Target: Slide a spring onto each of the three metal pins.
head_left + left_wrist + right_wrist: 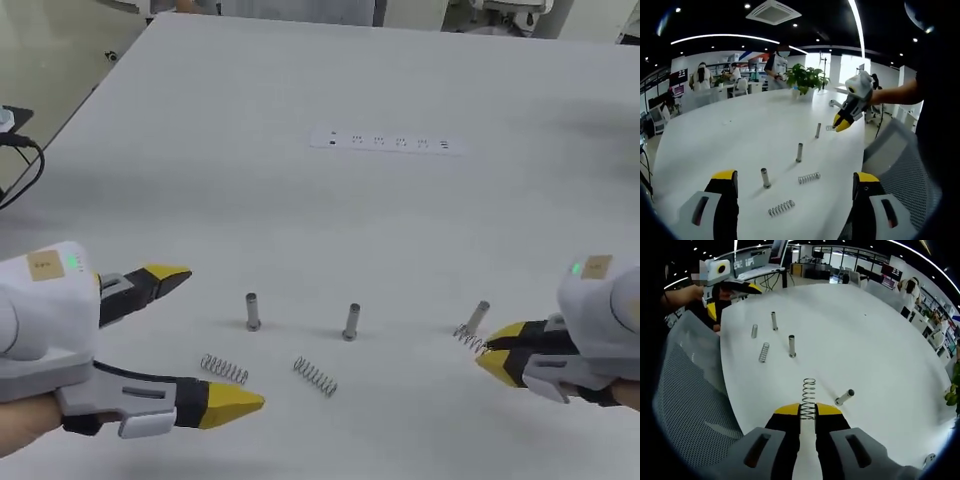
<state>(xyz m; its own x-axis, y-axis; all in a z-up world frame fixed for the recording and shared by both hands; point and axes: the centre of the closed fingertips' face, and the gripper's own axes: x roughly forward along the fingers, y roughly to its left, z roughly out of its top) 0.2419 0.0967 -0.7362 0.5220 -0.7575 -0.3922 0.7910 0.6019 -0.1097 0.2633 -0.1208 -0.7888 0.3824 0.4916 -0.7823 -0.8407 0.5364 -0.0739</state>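
Now, head view: left gripper (205, 340) jaws spread wide, loose springs (224, 369) near its tips; wide table (400, 230) surface toward 12 o'clock.
Left gripper view: pins (799, 152) in a row, table edge at 3 o'clock.
Right gripper view: right gripper (808, 410) clamps a spring (808, 395), nearest pin (844, 397) at 3 o'clock.

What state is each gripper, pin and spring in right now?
left gripper: open, empty
right gripper: shut on the held spring
left pin: standing, bare
middle pin: standing, bare
right pin: standing, bare
left loose spring: lying on the table
right loose spring: lying on the table
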